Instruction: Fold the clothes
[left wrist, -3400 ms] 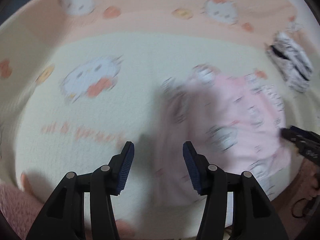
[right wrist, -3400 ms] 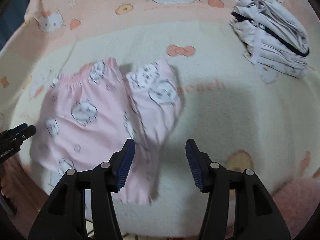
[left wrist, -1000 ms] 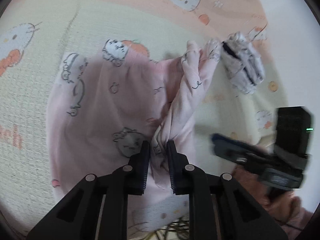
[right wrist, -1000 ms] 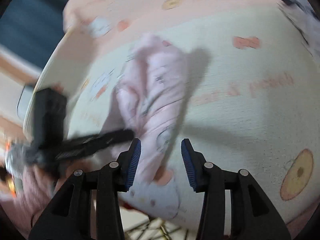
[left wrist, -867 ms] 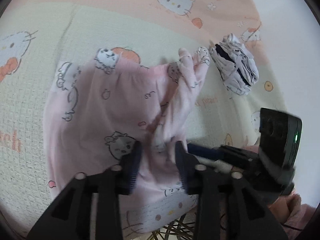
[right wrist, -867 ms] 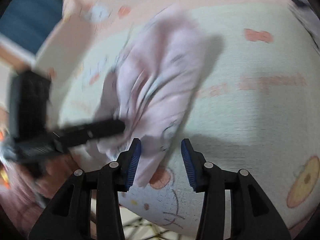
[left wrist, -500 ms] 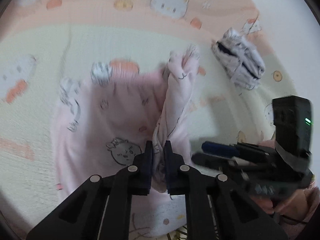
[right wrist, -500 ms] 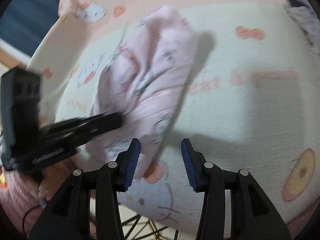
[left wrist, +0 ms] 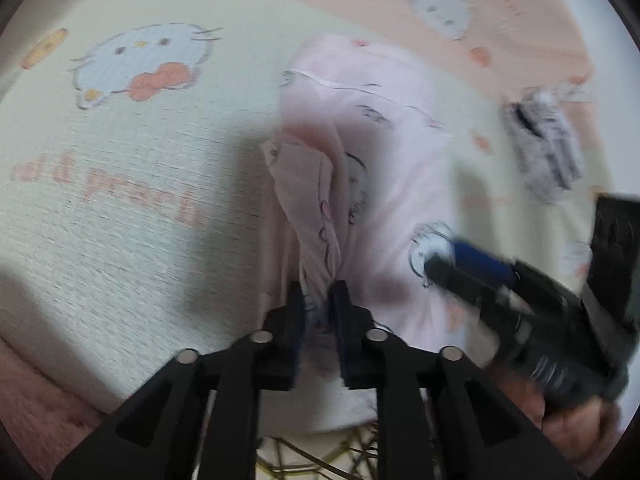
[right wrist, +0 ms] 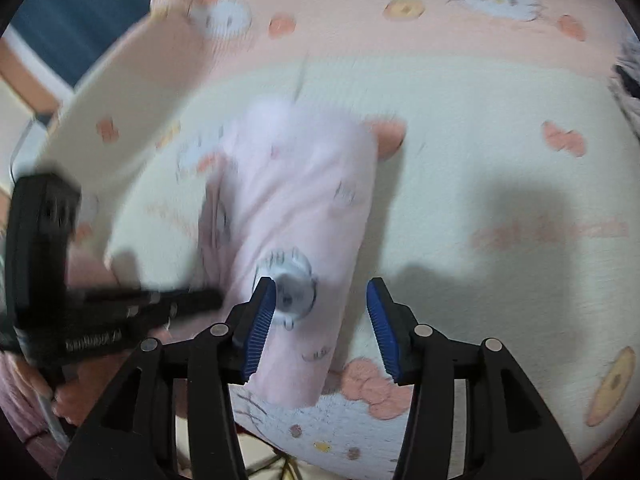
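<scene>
- The pale pink printed cotton trousers [left wrist: 384, 184] lie on the cream and peach cartoon-cat blanket [left wrist: 132, 216], already doubled lengthwise into a narrow strip, near the blanket's front edge.
- The left gripper [left wrist: 318, 300] has a bunched ridge of that pink cloth between its dark ribbed pads; its jaws are narrow and opening, yet the fabric looks pinched, probably to carry the fold across.
- The right gripper [right wrist: 320, 312] hovers over the strip with its blue-padded jaws moderately apart and widening; cloth lies beneath the gap, but neither pad presses on it, so it holds nothing. It seems poised to take the near end.
- The left wrist view alone shows the lifted ridge of cloth rising from the pads, and a crumpled white and black striped garment [left wrist: 544, 148] well apart at the far right.
- The right wrist view alone shows the strip's full outline, its near end reaching the blanket's edge, and the hand [right wrist: 68, 392] carrying the left gripper at the left.
</scene>
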Demonstrator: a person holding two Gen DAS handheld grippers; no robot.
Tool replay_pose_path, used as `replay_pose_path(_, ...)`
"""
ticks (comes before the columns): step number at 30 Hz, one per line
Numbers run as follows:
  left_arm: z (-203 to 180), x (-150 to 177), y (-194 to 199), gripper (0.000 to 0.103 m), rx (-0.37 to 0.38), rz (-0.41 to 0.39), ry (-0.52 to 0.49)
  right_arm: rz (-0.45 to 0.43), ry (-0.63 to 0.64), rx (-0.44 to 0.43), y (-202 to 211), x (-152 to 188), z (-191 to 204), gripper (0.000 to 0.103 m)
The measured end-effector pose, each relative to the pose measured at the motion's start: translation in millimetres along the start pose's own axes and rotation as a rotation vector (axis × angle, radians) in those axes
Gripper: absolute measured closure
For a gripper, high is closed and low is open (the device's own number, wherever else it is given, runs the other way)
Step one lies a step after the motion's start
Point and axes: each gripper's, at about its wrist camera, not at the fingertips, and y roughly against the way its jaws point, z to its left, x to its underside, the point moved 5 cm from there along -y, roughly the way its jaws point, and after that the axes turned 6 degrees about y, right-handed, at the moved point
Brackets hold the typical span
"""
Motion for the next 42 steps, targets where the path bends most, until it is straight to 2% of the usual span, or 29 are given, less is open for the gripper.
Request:
replay_pose_path(2,1.1,-7.4,12.5,0.084,-0.04,-0.083,-0.006,0.025,0.01,0.036,-13.7,11.5,-3.0,0.052)
replay_pose_path(3,1.8,-9.3,19.5,0.084,-0.067,-0.114,-0.016,-0.01,-0.001,0.021,-10.3,12.6,-4.1,0.052)
replay_pose_path(5,3.4,-10.0,35.7,0.084,-0.14,-0.177,-0.04,-0.006,-0.034,0.01,-5.7,13.1,-7.0,0.052)
replay_pose_path(6,3.1,-8.0,44.9,0.084,-0.134,-0.207,-0.048,-0.017,-0.042,0.013,-1.0,13.1,-7.5,0.052)
replay_pose_path(7,0.7,-5.5,49.2,0.084,-0.091,-0.207,-0.051,-0.028,-0.049,0.016,3.7,13.1,-7.8,0.052)
replay_pose_path(10,-11.8,5.1,43.2,0.084,0.041,-0.135,-0.092,-0.056,-0.003,0.013,14.3,15.6,3.0,0.052)
replay_pose_path(12,-16.9,12.2,28.8,0.084,-0.003,-0.083,-0.152,-0.034,0.037,0.007,12.0,20.5,12.9,0.052)
replay_pose_path(13,-13.2,13.0,21.9,0.084,-0.042,-0.06,-0.157,0.0,0.061,0.033,5.9,24.7,15.7,0.052)
replay_pose_path(14,-9.0,13.8,15.4,0.084,-0.083,-0.038,-0.161,0.047,0.088,0.108,-3.7,30.9,14.4,0.05)
replay_pose_path(16,12.0,12.9,10.2,0.078,-0.178,-0.016,-0.122,0.049,0.056,0.105,-5.5,30.3,11.9,0.048)
replay_pose_path(17,18.5,12.5,11.6,0.073,-0.184,-0.015,-0.099,0.049,0.029,0.094,-3.1,30.2,9.0,0.048)
replay_pose_path(19,38.8,6.3,20.9,0.073,-0.224,-0.039,-0.029,0.051,-0.007,0.086,4.1,31.5,1.6,0.048)
replay_pose_path(22,49.6,1.2,32.1,0.077,-0.218,-0.083,0.004,0.01,-0.002,0.098,16.2,36.3,2.1,0.048)
replay_pose_path(24,34.9,1.1,39.8,0.077,-0.111,-0.106,-0.031,-0.014,0.024,0.088,21.9,42.6,6.8,0.048)
replay_pose_path(26,17.8,3.0,40.7,0.074,-0.084,-0.124,-0.106,-0.027,0.043,0.076,18.0,37.9,12.2,0.048)
replay_pose_path(27,11.7,4.1,34.7,0.074,-0.108,-0.115,-0.148,-0.018,0.057,0.074,14.9,39.6,15.4,0.048)
replay_pose_path(29,15.6,-0.3,15.2,0.072,-0.274,-0.081,-0.198,0.044,0.086,0.103,7.4,48.2,11.6,0.048)
replay_pose_path(30,23.0,-4.0,12.0,0.071,-0.317,-0.077,-0.183,0.08,0.096,0.118,5.0,53.8,6.7,0.047)
replay_pose_path(31,28.6,-8.8,14.4,0.07,-0.307,-0.084,-0.151,0.077,0.062,0.09,9.8,54.7,1.3,0.047)
replay_pose_path(33,37.0,-27.4,33.4,0.071,-0.22,-0.141,-0.064,0.051,0.006,0.068,23.9,51.7,-11.3,0.047)
replay_pose_path(34,33.9,-35.7,43.5,0.071,-0.162,-0.173,-0.057,0.03,-0.017,0.072,32.7,48.4,-18.3,0.047)
replay_pose_path(37,21.6,-51.9,54.7,0.07,-0.07,-0.207,-0.123,-0.033,-0.015,0.073,49.5,29.5,-22.9,0.047)
replay_pose_path(40,-26.6,-58.4,26.0,0.07,-0.05,-0.2,-0.199,-0.044,0.031,0.083,39.0,7.3,-10.2,0.047)
replay_pose_path(42,-26.5,-66.6,6.4,0.07,-0.102,-0.17,-0.209,-0.028,0.075,0.098,15.8,-5.8,3.0,0.047)
